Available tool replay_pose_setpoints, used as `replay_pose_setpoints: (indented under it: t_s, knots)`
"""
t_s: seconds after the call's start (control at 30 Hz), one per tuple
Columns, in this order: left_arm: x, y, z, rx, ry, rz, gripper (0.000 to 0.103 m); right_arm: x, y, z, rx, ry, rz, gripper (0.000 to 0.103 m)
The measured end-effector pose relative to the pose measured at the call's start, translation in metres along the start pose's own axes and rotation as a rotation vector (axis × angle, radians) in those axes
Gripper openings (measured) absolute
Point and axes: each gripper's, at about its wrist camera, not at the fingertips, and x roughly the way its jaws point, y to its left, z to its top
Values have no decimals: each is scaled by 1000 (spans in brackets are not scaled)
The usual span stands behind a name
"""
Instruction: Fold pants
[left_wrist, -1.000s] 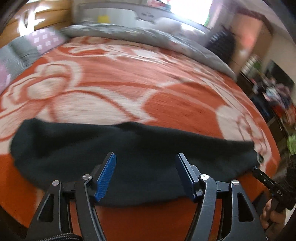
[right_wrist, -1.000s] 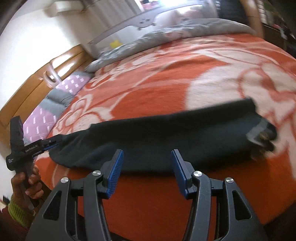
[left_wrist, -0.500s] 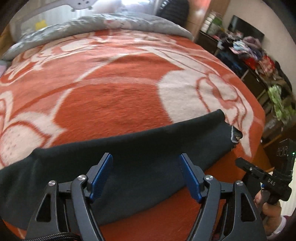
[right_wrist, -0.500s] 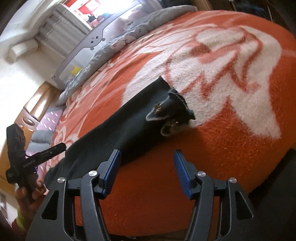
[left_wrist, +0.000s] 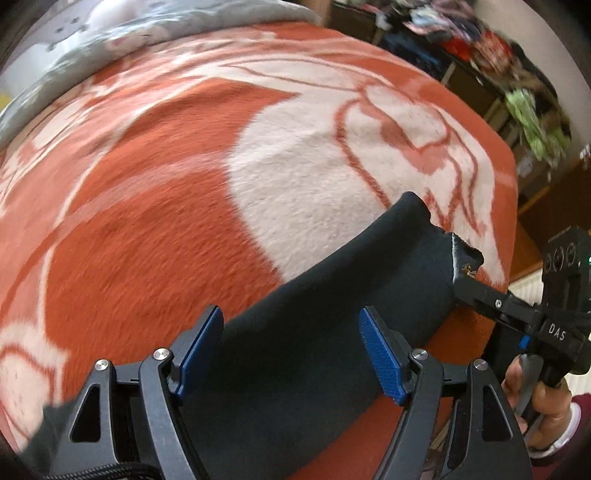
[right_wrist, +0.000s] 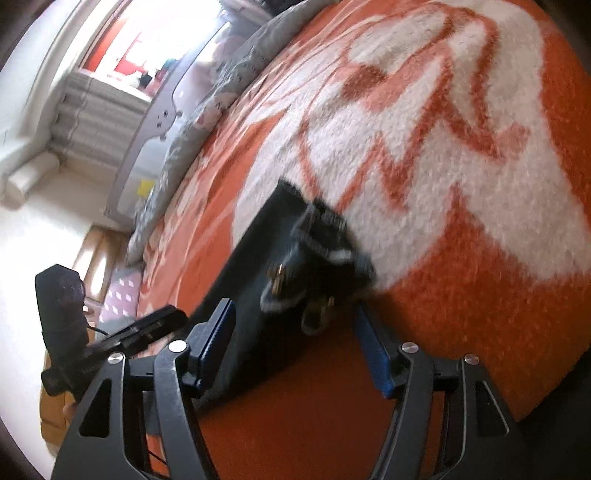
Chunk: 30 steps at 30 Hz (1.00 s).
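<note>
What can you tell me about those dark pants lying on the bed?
The pants are black and look like soft, matte knit fabric. They lie flat as one long narrow strip, apparently folded lengthwise, near the edge of the orange and white blanket. One end is bunched and rumpled, showing a paler inner lining and a small brassy fastener. The left gripper hovers open over the middle; the right gripper, jaws opening, frames the rumpled end. Neither visibly pinches the cloth.

Both tongs (left_wrist: 291, 347) (right_wrist: 295, 343) wider, nearer the pants' (left_wrist: 332, 314) waist end.
</note>
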Motion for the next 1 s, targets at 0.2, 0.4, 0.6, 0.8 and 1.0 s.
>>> replay_pose_setpoints:
  t_s: [0.2, 0.4, 0.6, 0.8, 1.0]
  knots:
    - [40, -24, 34, 95, 95, -59, 76, -3, -19, 8, -4, -3, 46, 14]
    - [84, -59, 61, 189, 183, -147, 76, -9, -39, 3, -4, 16, 59, 14]
    - [105, -79, 71, 237, 226, -204, 72, -9, -37, 0, -47, 17, 55, 14]
    - [103, -99, 67, 302, 222, -286, 23, -13, -38, -1, -76, 21, 50, 14]
    - [81, -97, 61, 292, 148, -280, 12, -20, -5, -3, -225, -9, 4, 14]
